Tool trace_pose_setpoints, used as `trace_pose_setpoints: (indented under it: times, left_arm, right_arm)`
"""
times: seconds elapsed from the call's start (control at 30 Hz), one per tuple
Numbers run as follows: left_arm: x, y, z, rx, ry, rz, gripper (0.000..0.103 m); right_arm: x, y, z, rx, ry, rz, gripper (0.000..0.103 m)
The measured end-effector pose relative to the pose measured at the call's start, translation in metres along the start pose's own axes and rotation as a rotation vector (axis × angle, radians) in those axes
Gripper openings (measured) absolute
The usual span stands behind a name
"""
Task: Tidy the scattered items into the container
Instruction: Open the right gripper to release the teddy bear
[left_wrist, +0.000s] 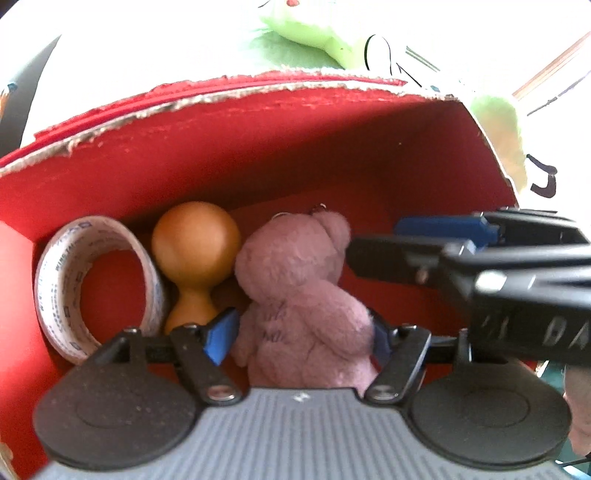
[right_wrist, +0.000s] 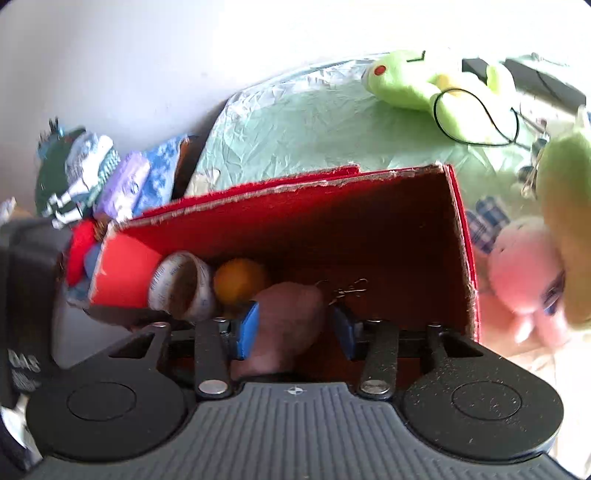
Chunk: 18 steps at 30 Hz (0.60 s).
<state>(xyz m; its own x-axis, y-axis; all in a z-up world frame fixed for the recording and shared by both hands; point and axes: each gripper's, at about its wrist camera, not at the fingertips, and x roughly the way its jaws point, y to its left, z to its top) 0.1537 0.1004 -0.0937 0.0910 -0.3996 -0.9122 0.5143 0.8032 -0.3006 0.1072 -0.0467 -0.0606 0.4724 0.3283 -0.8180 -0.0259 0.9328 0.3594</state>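
A red cardboard box (left_wrist: 258, 147) holds a roll of tape (left_wrist: 96, 284), an orange wooden gourd-shaped piece (left_wrist: 195, 254) and a pink plush bear (left_wrist: 303, 295). My left gripper (left_wrist: 301, 338) is inside the box, its blue pads either side of the bear's body, jaws wide. My right gripper (left_wrist: 373, 242) reaches in from the right, beside the bear's head. In the right wrist view the box (right_wrist: 332, 214), tape (right_wrist: 184, 288), orange piece (right_wrist: 240, 280) and bear (right_wrist: 291, 325) show; the right gripper (right_wrist: 295, 328) is open, the bear touching its left pad.
A green plush toy (right_wrist: 436, 88) lies on the pale green bed cover behind the box. A pink plush (right_wrist: 524, 258) and another green plush (right_wrist: 569, 221) lie right of the box. Folded cloths and packets (right_wrist: 110, 177) are piled at the left by the wall.
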Motion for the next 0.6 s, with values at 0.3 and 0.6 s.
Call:
trace_pose_setpoints:
  times: [0.3, 0.6]
  left_arm:
    - [-0.003, -0.013, 0.003, 0.063, 0.001, 0.010, 0.067]
    - [-0.009, 0.008, -0.001, 0.046, -0.004, 0.009, 0.067]
  right_arm:
    - [0.030, -0.002, -0.004, 0.025, 0.076, 0.014, 0.028]
    - [0.040, 0.003, -0.001, 0.045, 0.099, 0.073, 0.020]
